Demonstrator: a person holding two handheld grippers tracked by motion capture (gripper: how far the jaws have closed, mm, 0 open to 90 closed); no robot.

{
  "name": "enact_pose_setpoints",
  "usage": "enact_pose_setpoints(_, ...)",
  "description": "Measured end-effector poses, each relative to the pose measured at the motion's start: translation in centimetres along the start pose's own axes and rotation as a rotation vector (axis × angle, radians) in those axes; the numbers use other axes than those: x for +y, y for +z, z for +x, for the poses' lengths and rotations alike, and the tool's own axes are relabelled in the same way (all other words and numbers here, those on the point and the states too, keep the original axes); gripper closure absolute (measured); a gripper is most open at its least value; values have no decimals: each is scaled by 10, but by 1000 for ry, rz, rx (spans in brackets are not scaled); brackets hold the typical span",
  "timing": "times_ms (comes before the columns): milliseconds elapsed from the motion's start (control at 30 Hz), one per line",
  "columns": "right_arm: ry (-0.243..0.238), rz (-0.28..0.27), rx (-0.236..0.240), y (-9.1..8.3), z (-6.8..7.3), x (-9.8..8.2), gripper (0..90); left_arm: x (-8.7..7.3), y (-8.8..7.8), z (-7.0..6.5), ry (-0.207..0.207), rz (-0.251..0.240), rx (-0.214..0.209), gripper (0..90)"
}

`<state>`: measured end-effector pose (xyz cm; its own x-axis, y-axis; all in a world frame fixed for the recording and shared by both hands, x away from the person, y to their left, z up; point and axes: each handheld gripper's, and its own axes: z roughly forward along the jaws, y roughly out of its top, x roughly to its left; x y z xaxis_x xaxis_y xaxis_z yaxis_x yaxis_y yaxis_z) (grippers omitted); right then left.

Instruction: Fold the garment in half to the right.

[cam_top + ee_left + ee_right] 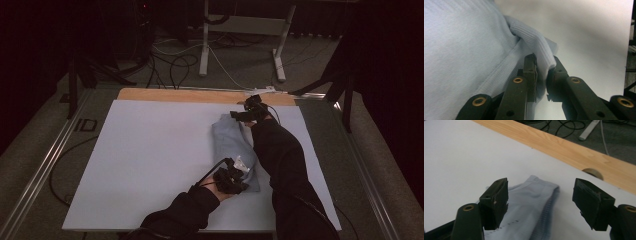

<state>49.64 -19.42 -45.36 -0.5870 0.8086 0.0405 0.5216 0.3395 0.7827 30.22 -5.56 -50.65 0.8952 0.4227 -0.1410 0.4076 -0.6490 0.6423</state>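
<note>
1. The left gripper is at the near end of the soft, pale blue knitted cloth. Its jaws pinch a ribbed edge of the cloth between them.
2. The folded cloth lies in a long strip on the big white board, a bit right of the middle. It runs from near to far.
3. The right gripper hangs over the far end of the cloth, close to the light wooden table edge. Its jaws are spread wide, with nothing between them.
4. I think the job now is folding the cloth. To do it well, the left gripper should keep a firm pinch and lift slowly, so the fold stays neat.
5. The right gripper should grab the far end evenly before both move.
6. The cloth looks soft and floppy, with ribbed bands and small stitches along its edges.
</note>
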Motion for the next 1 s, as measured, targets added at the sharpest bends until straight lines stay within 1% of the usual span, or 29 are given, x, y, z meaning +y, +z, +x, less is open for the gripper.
enact_pose_setpoints(33, -2, 6, -3, 0, 1, -1, 243, 0, 1, 0, -5, 1, 1, 796)
enact_pose_setpoints(100, 7, 3, 4, 0, 1, -2, 228, 1, 3, -2, -16, 5, 7, 796)
enact_pose_setpoints(133, 11, 2, 11, 0, 1, -3, 216, 2, 5, -3, -13, 11, 12, 796)
enact_pose_setpoints(233, 10, 3, 14, 0, 1, -5, 203, 9, 8, -6, -19, 24, 32, 854)
enact_pose_setpoints(267, 11, 3, 17, 0, 1, -5, 200, 11, 9, -6, -33, 22, 32, 859)
enact_pose_setpoints(300, 17, 2, 18, 0, 2, -6, 199, 14, 10, -7, -34, 23, 32, 862)
enact_pose_setpoints(367, 19, -2, 25, 1, 2, -6, 191, 18, 11, -10, -25, 14, 37, 862)
enact_pose_setpoints(400, 17, -3, 25, 1, 2, -6, 189, 20, 12, -12, -26, 8, 39, 862)
enact_pose_setpoints(467, 28, -8, 40, 0, 3, -6, 171, 21, 13, -14, -28, 2, 41, 860)
enact_pose_setpoints(533, 24, -9, 51, 1, 3, -5, 161, 22, 17, -15, -16, 15, 38, 857)
enact_pose_setpoints(600, 27, -10, 55, 0, 4, -4, 154, 21, 22, -16, -21, 18, 33, 834)
enact_pose_setpoints(633, 30, -13, 61, 0, 4, -4, 152, 20, 25, -16, -17, 23, 29, 812)
enact_pose_setpoints(700, 37, -13, 66, 1, 5, -4, 152, 18, 30, -18, -13, 21, 21, 741)
enact_pose_setpoints(767, 25, -2, 63, 2, 6, -5, 143, 17, 32, -20, -16, 18, 14, 680)
enact_pose_setpoints(800, 29, -3, 70, 3, 6, -5, 142, 18, 32, -21, -16, 20, 17, 670)
enact_pose_setpoints(867, 32, 2, 70, 3, 6, -6, 142, 18, 32, -21, -21, 22, 11, 661)
enact_pose_setpoints(967, 34, -1, 72, 2, 6, -6, 142, 17, 32, -21, -16, 11, -27, 651)
enact_pose_setpoints(1000, 37, -1, 73, 1, 6, -5, 142, 16, 31, -22, -18, 4, -46, 651)
